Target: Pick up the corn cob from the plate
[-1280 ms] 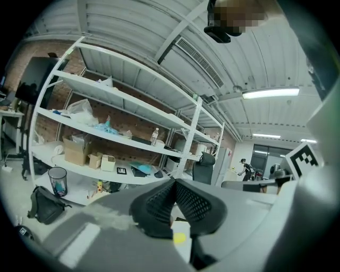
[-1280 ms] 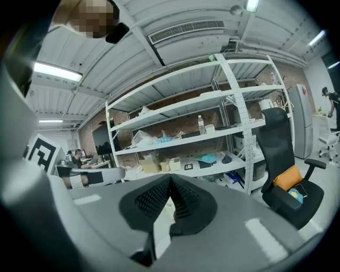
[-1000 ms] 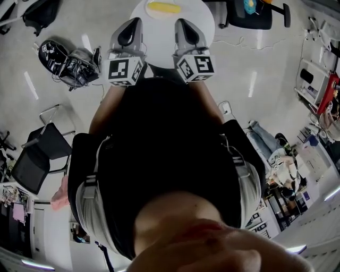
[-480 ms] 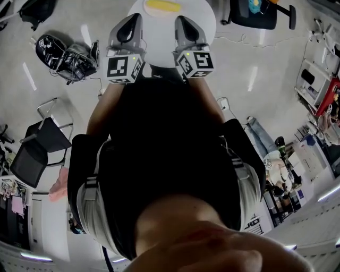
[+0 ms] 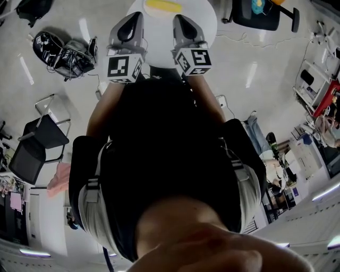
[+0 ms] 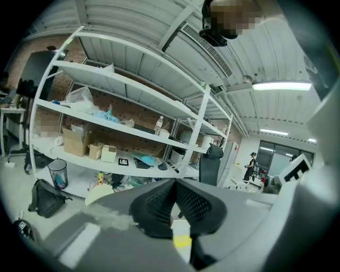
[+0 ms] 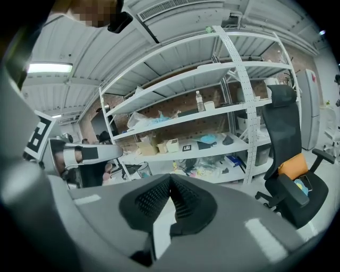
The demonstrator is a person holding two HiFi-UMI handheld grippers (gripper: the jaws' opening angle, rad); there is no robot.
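Both tools edged toward corn cob (image 5: 163,6), left tool (image 6: 174,183) and right tool (image 7: 170,178) closed, empty, shelves (image 7: 212,114) only in gripper views

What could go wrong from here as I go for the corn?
1. The left gripper and right gripper both have their jaws shut; reaching in like that would likely shove the corn rather than grip it.
2. The corn is round, so a nudge may roll it across the table.
3. The grippers sit close side by side and could bump.
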